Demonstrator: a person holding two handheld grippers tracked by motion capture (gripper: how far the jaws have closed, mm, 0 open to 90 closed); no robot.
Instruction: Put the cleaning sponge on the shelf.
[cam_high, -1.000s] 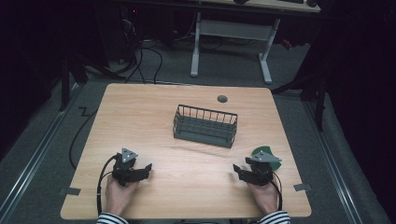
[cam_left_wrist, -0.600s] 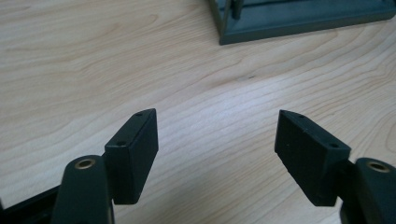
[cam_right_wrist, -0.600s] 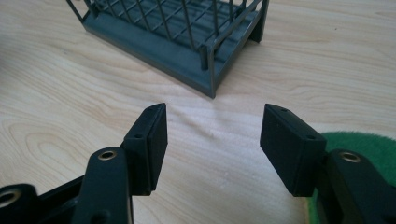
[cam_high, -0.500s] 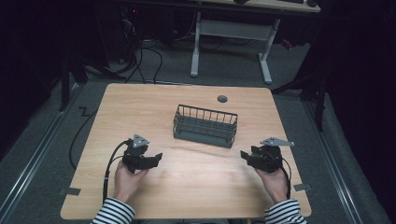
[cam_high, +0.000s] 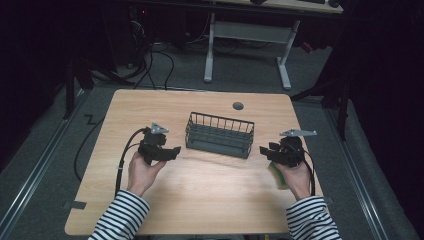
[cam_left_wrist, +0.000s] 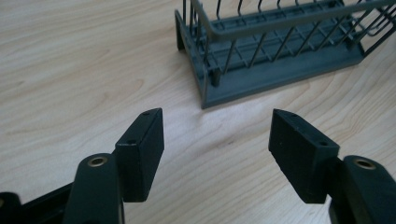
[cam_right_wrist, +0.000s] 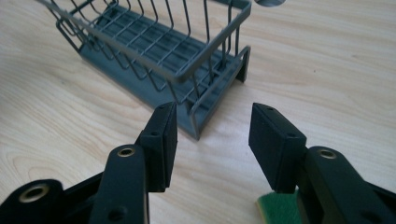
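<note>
Both hands are up off the tabletop (cam_high: 210, 200) now and a little farther in than a second ago, one on each side of the grey wire basket (cam_high: 219, 134). The left claw (cam_high: 172, 150) faces the basket's left end, the right claw (cam_high: 265, 149) its right end. Both have just been closing. The left claw's jaws are still set wide and the right claw's roughly half shut, and neither has anything between them, only bare wood. That looks like lining up for a two-sided grip on the basket's ends, with no contact yet.

The basket sits at mid-table, slightly toward the far side, apart from both claws. A green sponge (cam_high: 276, 175) lies under the right hand, near the right edge. A small grey grommet (cam_high: 238, 106) sits by the far edge. There is free wood all around — most of it on the near side.
</note>
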